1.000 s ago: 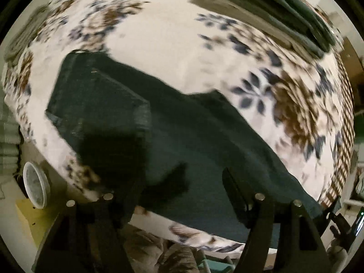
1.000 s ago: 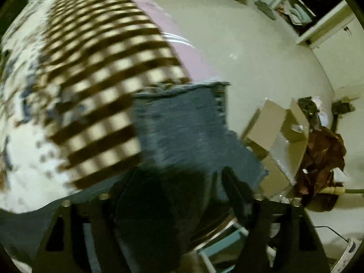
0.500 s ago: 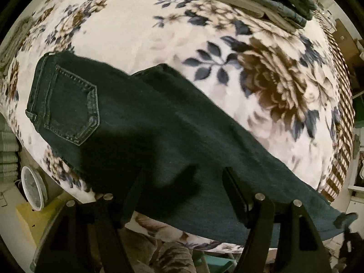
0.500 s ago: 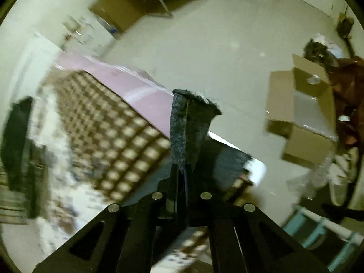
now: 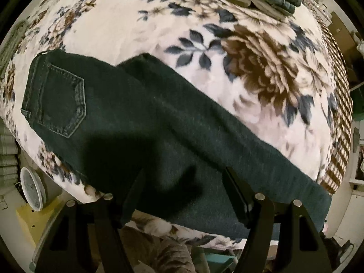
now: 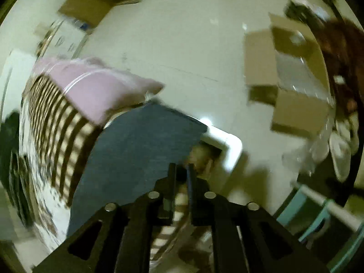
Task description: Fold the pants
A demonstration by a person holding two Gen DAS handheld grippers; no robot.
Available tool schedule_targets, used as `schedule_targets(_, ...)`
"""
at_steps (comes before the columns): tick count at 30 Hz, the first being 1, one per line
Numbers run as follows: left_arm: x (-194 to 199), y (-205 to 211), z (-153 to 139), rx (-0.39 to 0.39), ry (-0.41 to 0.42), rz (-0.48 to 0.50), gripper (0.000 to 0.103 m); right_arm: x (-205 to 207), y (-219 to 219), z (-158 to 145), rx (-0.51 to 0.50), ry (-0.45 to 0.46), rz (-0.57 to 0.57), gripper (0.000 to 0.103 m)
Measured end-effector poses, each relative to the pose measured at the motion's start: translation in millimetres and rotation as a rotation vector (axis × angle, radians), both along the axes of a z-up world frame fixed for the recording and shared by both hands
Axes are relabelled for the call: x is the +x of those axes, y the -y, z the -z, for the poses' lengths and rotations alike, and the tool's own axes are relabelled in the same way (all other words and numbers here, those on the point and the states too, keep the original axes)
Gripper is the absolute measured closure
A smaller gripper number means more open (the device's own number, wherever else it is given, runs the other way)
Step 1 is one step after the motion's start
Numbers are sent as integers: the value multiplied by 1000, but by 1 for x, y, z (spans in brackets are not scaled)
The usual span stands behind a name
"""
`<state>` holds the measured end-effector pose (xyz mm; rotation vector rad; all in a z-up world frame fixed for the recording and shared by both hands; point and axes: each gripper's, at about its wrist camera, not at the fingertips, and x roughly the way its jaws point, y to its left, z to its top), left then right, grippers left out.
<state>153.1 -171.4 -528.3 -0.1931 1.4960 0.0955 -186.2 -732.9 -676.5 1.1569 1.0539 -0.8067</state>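
Dark pants (image 5: 141, 122) lie stretched across a floral blanket (image 5: 250, 72), the left gripper (image 5: 184, 195) spread wide above them. The right gripper (image 6: 182, 175) looks pinched nearly closed beside the pant hem (image 6: 141, 141); whether it grips cloth is unclear. An open cardboard box (image 6: 289, 77) sits upper right, contents indistinct; no writing is legible.

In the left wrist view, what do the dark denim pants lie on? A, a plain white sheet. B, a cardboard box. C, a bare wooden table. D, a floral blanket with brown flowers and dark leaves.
D: the dark denim pants, back pocket facing up, lie spread across the floral blanket with brown flowers and dark leaves, while the left gripper stands open over them.
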Motion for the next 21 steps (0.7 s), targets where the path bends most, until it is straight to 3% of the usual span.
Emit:
schedule_targets(1, -4, 0, 1, 0, -4, 5, 35, -5, 4, -2, 6, 27, 31, 59)
schedule_targets(3, -8, 2, 5, -1, -12, 12, 35, -8, 11, -11, 0, 78, 78, 44)
schedule_targets(6, -14, 5, 13, -2, -24, 8, 35, 6, 25, -13, 18, 91, 80, 44)
schedule_targets(8, -17, 7, 15, -5, -26, 4, 35, 19, 34, 1, 82, 55, 76, 44)
schedule_targets(9, -17, 7, 16, -6, -26, 4, 35, 24, 38, 6, 103, 49, 86, 45)
schedule_targets(11, -20, 9, 16, -9, -23, 4, 35, 35, 41, 22, 120, 23, 80, 70)
schedule_targets(12, -19, 6, 17, -11, -21, 1, 35, 41, 40, 24, 115, 12, 63, 93)
schedule_targets(13, -18, 4, 17, -15, -19, -4, 35, 52, 38, 19, 67, -6, 23, 102)
schedule_targets(16, -17, -13, 17, -25, -5, -34, 35, 70, 34, -8, -118, -31, -45, 103)
schedule_targets(20, -16, -50, 21, -62, -8, -124, 35, 89, 33, -6, -40, -140, -98, 101)
schedule_targets(21, -17, -62, 21, -65, -7, -146, 35, 101, 24, -13, -28, -141, -148, 94)
